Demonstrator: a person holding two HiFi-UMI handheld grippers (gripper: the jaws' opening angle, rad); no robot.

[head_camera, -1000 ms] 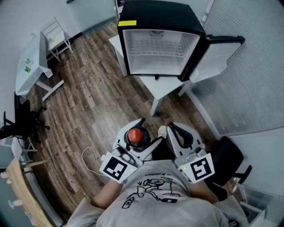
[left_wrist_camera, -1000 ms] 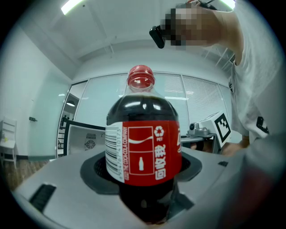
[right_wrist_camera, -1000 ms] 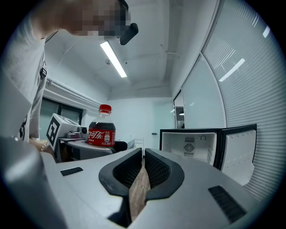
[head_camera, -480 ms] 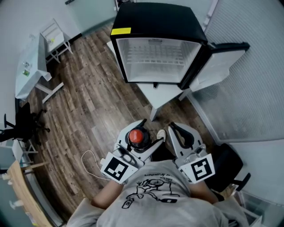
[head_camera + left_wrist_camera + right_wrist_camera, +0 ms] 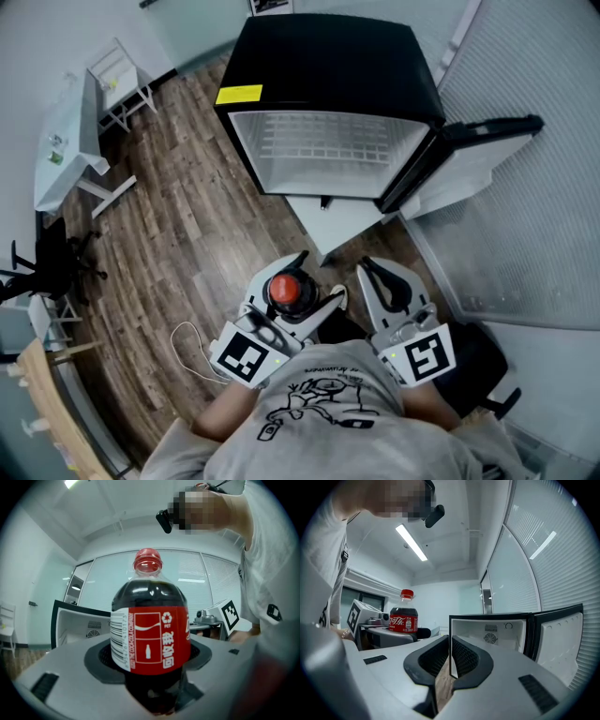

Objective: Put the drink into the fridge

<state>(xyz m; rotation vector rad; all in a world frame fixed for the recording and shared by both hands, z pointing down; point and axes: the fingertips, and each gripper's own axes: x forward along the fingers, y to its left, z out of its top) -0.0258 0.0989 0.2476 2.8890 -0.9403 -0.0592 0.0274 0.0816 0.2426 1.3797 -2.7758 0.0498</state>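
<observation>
The left gripper [image 5: 302, 281] is holding the cola bottle [image 5: 284, 289] low in front of the person's grey T-shirt [image 5: 328, 412], its jaws standing wide apart and pressing on the lower body of the bottle from both sides. The bottle is standing upright between them, its red cap [image 5: 148, 564] showing on top and its red label [image 5: 152, 639] facing the left gripper view (dark drink is filling it up to the shoulder). The right gripper [image 5: 373, 272] is hovering just beside the left one, its jaws drawn together to a thin slit and gripping nothing, with only a strip of the wooden floor [image 5: 178, 216] showing through that slit. Ahead of both grippers, the black mini fridge [image 5: 328, 75] is sitting on a low white counter [image 5: 333, 211], well apart from the bottle. Its door [image 5: 478, 155] is hanging open to the right, and its white interior is showing a wire shelf [image 5: 323, 141] with nothing on it. A yellow sticker [image 5: 239, 94] is lying at the front left corner of the fridge top. A white cable [image 5: 192, 337] is looping across the floor near the left gripper's marker cube [image 5: 246, 354], and a white table [image 5: 66, 141] is standing by the wall at the far left.
</observation>
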